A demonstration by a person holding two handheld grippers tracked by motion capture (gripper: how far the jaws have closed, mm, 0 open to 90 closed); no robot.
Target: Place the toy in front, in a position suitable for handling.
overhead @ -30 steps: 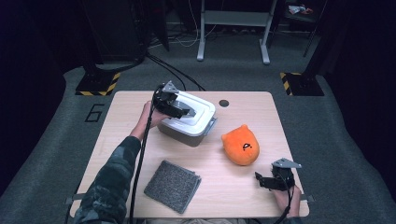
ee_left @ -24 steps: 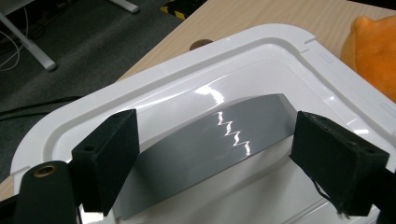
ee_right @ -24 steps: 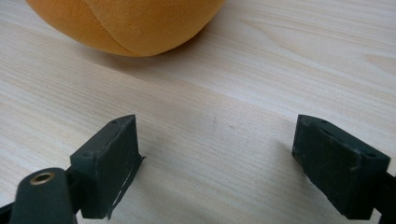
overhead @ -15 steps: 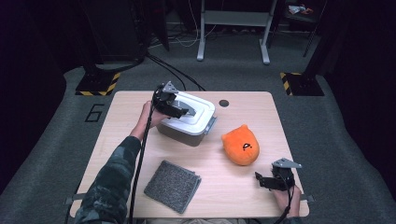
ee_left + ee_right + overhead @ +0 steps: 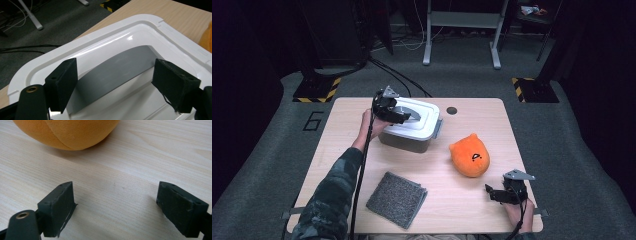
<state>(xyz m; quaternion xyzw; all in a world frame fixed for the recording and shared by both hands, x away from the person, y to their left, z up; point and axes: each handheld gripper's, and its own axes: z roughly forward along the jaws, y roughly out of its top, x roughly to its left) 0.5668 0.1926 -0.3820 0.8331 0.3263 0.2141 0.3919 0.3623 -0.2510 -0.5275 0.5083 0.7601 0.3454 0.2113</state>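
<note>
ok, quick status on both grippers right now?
Left gripper: open, fingers either side of the lid handle, just been closing, not pressing it yet.
Right gripper: open, nothing between its fingers, resting by the orange plush.

place: lab or test room | floor: grey carpet [image 5: 272,150], number "6" marked just left of the table [image 5: 492,120] | beyond the left gripper [image 5: 404,116]: loose cables [image 5: 399,77], yellow-black hazard tape [image 5: 319,90], white metal stand [image 5: 462,30], dark equipment racks [image 5: 337,30]

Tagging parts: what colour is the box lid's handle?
Grey handle on the white lid; clearest in the left gripper view.
</note>
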